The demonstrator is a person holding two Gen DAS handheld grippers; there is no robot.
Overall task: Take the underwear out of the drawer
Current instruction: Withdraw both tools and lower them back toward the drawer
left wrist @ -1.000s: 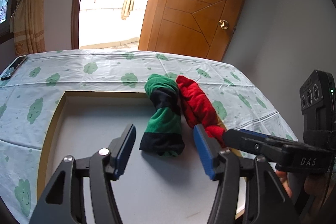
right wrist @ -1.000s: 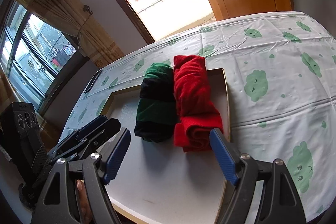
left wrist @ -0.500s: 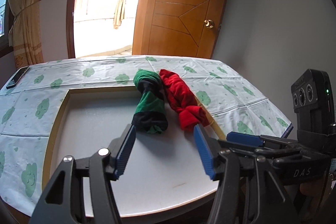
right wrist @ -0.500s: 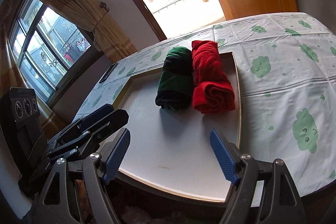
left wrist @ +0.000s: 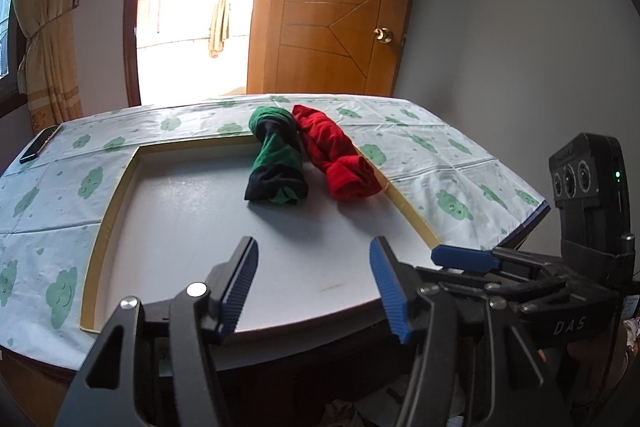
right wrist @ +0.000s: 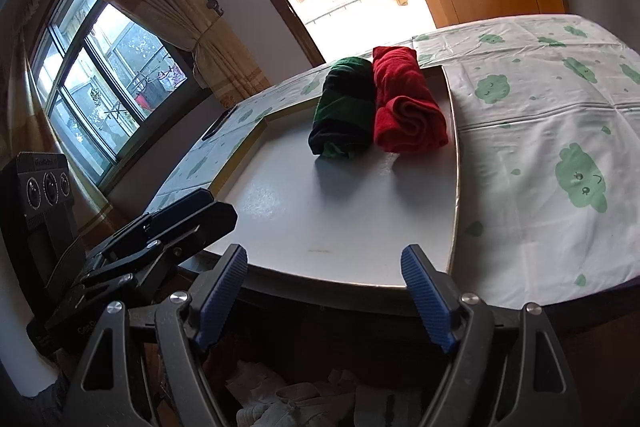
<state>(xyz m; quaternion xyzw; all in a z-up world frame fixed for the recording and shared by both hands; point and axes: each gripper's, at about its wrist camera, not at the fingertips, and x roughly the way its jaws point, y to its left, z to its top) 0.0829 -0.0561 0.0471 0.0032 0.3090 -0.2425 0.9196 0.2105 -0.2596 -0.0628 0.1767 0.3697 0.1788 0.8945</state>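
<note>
1. Table (left wrist: 420, 147) under a white cloth printed with green clouds. A white board (left wrist: 240, 227) with a yellow rim lies on it; every place below is given from this board.
2. Door (left wrist: 340, 27), brown wood with a gold ornament and a brass knob, stands beyond the board's far edge. A bright opening with a tied curtain lies left of the door.
3. Window (right wrist: 100, 99) with tan drapes shows in the right wrist view, off the board's far-left corner.
4. Drawer (right wrist: 300, 399) shows below the board's near edge, dark inside, with pale crumpled cloth in it. Whether that cloth is underwear cannot be told.
5. Green roll (left wrist: 276, 163) of green-and-black cloth lies on the board near its far right corner, its far end over the rim.
6. Red roll (left wrist: 340, 163) lies just right of the green roll, touching it, along the board's right rim.
7. Left gripper (left wrist: 312, 287) hovers over the board's near edge, jaws apart, nothing between them.
8. Right gripper (right wrist: 324, 299) hangs just past the near edge, above the drawer, jaws spread wide and empty.
9. Phone (left wrist: 38, 149), dark and flat, rests on the cloth well off the board's far-left corner.
</note>
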